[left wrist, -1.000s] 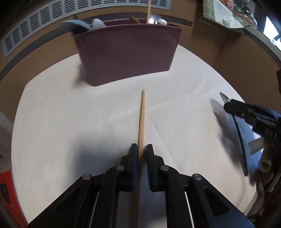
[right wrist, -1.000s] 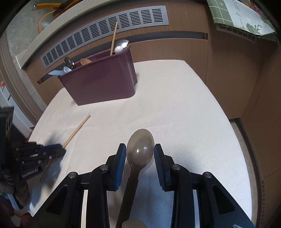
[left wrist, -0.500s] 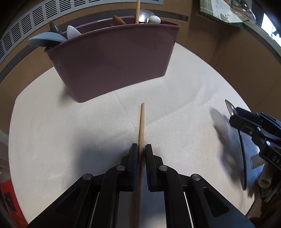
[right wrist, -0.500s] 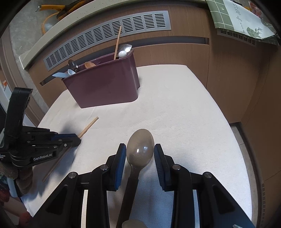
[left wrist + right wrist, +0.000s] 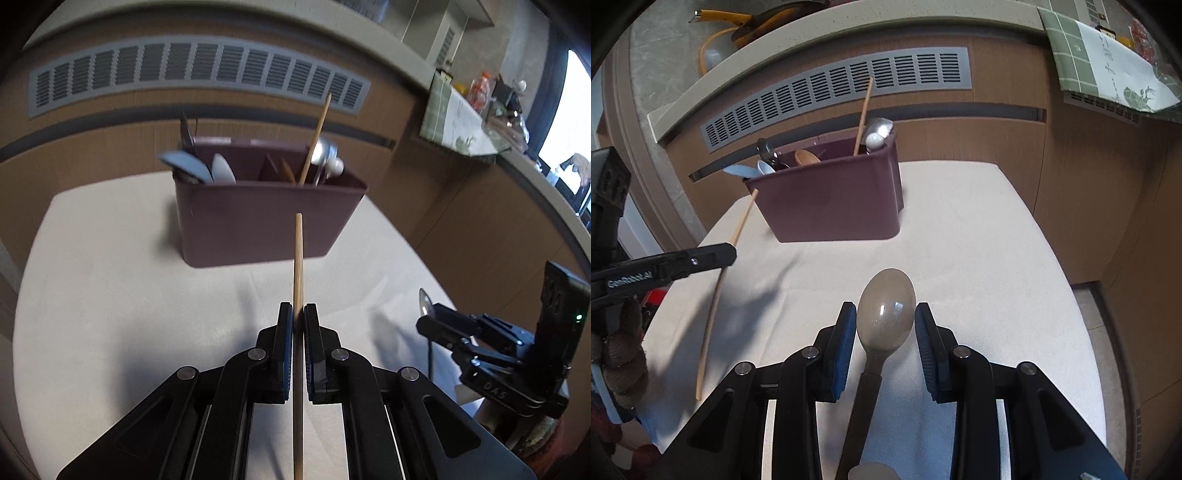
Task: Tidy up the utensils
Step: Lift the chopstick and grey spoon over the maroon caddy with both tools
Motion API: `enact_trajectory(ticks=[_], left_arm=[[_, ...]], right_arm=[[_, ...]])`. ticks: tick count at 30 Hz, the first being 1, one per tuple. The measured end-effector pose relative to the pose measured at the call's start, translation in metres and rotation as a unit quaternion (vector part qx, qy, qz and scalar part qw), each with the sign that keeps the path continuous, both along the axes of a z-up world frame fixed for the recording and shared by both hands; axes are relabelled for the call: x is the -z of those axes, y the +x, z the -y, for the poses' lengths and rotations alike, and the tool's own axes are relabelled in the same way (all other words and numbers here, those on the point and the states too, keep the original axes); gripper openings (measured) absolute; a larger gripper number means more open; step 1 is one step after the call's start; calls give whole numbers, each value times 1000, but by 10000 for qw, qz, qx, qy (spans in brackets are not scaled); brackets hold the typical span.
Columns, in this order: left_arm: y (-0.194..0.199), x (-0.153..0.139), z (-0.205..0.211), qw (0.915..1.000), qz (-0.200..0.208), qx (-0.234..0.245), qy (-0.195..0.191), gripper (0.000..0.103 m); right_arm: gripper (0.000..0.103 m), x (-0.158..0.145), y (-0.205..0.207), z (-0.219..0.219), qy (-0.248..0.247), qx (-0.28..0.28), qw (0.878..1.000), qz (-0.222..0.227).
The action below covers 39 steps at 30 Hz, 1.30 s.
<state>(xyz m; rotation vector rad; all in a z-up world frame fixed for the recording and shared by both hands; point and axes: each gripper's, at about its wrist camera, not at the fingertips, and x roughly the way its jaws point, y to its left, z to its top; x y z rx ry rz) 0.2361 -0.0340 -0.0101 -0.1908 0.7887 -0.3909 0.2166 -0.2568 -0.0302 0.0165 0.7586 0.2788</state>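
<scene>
My left gripper (image 5: 298,308) is shut on a wooden chopstick (image 5: 297,258) and holds it raised off the table, its tip pointing at the maroon utensil caddy (image 5: 258,218). The caddy holds several spoons and another chopstick (image 5: 314,140). In the right wrist view the held chopstick (image 5: 738,229) slants up toward the caddy (image 5: 831,199). My right gripper (image 5: 885,314) holds a grey translucent spoon (image 5: 886,310) by its handle; the bowl sits between the parted fingers. The right gripper also shows in the left wrist view (image 5: 443,321).
A white cloth (image 5: 979,240) covers the table. A wooden cabinet wall with a grey vent grille (image 5: 834,85) stands behind the caddy. A green checked cloth (image 5: 1100,51) hangs at the upper right. The table's right edge drops to the floor (image 5: 1100,332).
My left gripper has lifted the chopstick off the cloth and tilted it up toward the caddy. The right gripper still holds the spoon, nearly in place.
</scene>
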Motion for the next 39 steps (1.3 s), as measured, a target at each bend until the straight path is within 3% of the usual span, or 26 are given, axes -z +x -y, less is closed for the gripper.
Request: enact_trajectory(ticks=[5, 13, 16, 20, 22, 25, 27, 31, 39], left_arm=[[-10, -18, -10, 9987, 313, -97, -395, 6], [-12, -63, -24, 9917, 1060, -432, -581, 6], [-10, -108, -28, 9763, 1899, -638, -820, 6], [0, -154, -27, 9354, 3211, -1158, -923, 6], [14, -160, -28, 9229, 3474, -1410, -881, 6], [38, -156, -28, 9127, 3631, -1711, -764, 6], [59, -146, -28, 9130, 3556, -1839, -791, 6], [94, -122, -30, 9231, 3222, -1926, -832, 6], [120, -78, -26, 9319, 2864, -2112, -699, 6]], right_arm=[[30, -8, -2, -8, -73, -69, 9999, 118], [29, -45, 1, -13, -9, -62, 9984, 565], [28, -90, 9, -14, 29, -55, 9935, 1132], [28, -165, 21, -21, 6, -39, 9771, 2125], [28, -189, 34, -26, -102, 15, 9704, 2413], [28, -207, 60, -35, -210, 43, 9659, 2581], [28, -206, 73, -40, -274, 35, 9656, 2586], [28, -189, 95, -48, -382, 7, 9688, 2449], [28, -147, 130, -63, -618, -113, 9763, 2073]])
